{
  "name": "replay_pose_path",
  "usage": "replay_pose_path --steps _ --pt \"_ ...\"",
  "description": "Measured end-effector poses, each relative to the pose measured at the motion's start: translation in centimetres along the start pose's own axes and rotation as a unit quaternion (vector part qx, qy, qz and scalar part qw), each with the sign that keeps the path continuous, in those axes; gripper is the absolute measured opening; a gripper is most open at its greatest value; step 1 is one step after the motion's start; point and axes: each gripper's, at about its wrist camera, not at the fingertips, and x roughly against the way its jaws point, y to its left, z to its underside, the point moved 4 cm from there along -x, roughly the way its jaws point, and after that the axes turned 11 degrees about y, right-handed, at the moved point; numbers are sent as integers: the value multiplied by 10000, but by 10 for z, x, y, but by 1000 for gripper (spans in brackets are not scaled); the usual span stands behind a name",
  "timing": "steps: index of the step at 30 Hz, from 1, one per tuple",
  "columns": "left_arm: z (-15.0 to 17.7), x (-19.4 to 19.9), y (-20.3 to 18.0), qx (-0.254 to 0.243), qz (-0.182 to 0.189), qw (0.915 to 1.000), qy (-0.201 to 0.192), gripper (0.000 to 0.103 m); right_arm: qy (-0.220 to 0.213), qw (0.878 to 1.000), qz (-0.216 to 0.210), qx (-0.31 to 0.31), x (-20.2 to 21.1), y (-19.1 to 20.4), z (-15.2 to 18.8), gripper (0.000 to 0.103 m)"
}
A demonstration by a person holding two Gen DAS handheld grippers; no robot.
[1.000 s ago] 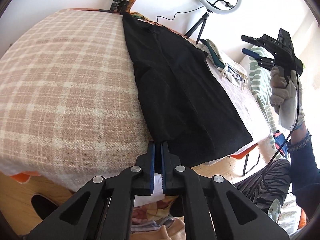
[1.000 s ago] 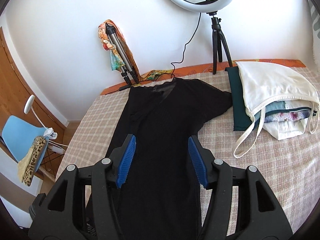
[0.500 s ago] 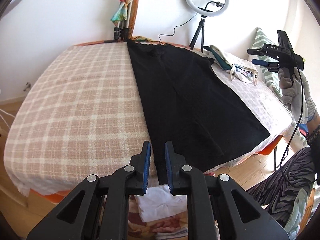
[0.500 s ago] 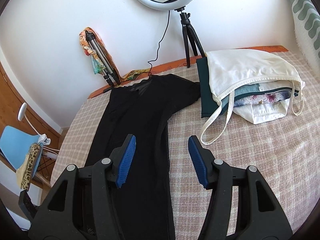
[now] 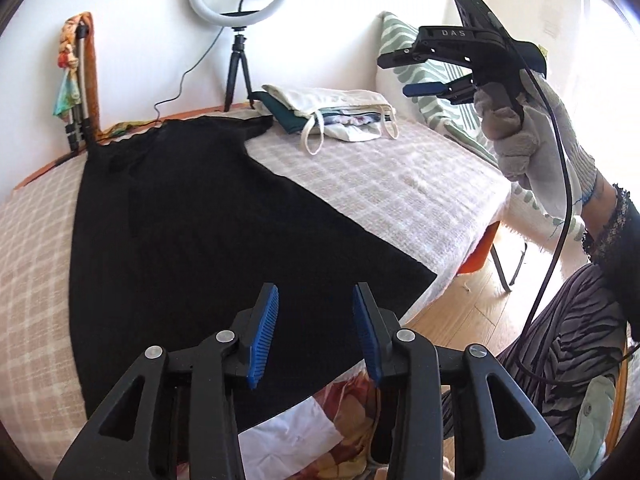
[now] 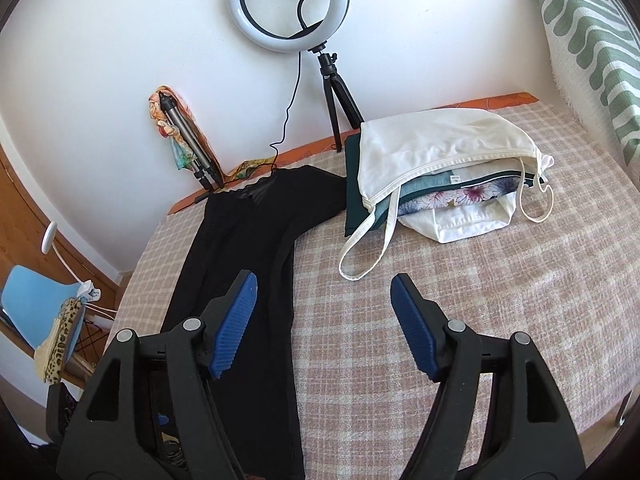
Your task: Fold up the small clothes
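both claws stand spread with nothing between their pads: my left claw hangs just above the hem end of the black garment, and my right claw sits over the bare checked blanket, its left pad over the garment's right edge. from the left view i see the right claw lifted well above the bed in a gloved hand, touching nothing

the garment lies flat on the blanket. its long axis runs from the near edge of the bed, where the wide hem hangs a little over the side, away to the far wall, where the neckline points toward the ring light and the folded tripod. one short sleeve reaches out toward the pile of folded clothes at the far right; it comes right up to the dark green piece at the bottom of that pile, though i can't tell if they touch

i judge the piece is laid out and the folding proper is not yet begun. the next move, as i read it, calls for each claw to come down on a corner or side edge, pinch a single layer, and carry it across along the long axis without dragging the rest. the fabric looks thin and limp, so it may sag or bunch if i grip too little
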Motion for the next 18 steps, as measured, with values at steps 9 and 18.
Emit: replay_pose_path --steps 9,18 --pt "-14 -55 -77 -1229 76 9919 306 50 81 9991 -75 -417 9 -41 7 73" --pt "-20 -81 -79 -1177 -132 9922 395 28 362 9953 -556 -710 -29 -60 -9 73"
